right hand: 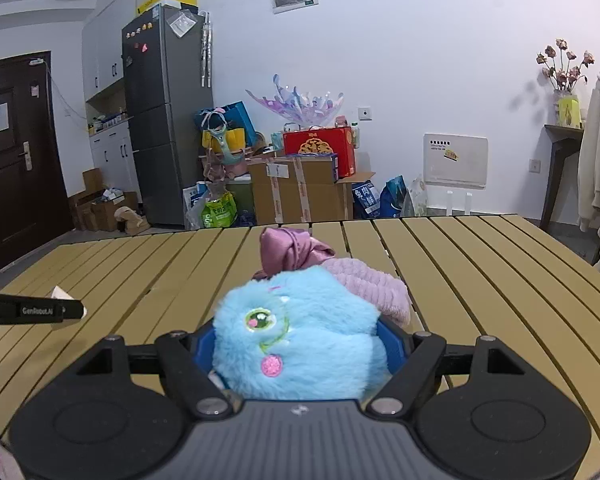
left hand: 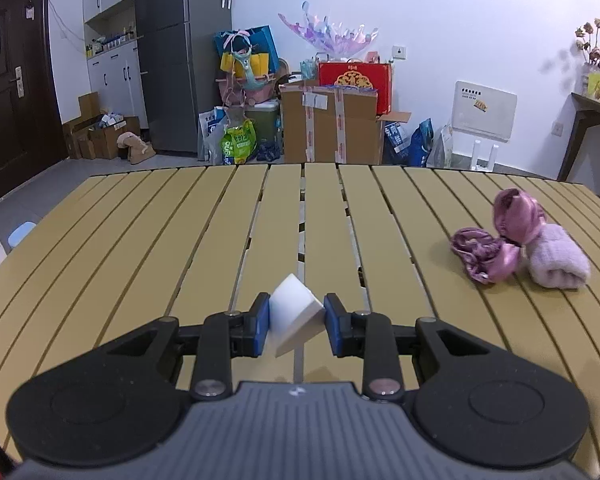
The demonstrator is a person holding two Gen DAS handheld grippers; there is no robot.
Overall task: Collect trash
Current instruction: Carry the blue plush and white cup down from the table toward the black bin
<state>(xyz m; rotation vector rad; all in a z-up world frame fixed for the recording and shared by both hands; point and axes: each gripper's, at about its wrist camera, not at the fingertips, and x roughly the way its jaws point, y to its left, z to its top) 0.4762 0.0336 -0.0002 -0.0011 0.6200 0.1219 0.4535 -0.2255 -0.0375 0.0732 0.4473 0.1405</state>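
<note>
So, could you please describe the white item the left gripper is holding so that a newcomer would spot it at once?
Start at the tan slatted table. Above its near middle, the left gripper grips a small white wedge-shaped block. Its plain white, sharp edges distinguish it from the soft purple cloth bundle at right.

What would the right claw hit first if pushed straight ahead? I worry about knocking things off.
Probably the pink ribbed plush cloth and the shiny pink satin bow, lying right behind the fluffy blue plush toy that the right claw holds. Depth between them is unclear.

free: bare table (left hand: 140, 240) slats left and centre | blocked: pink cloth bundle (left hand: 520, 240) at right
</note>
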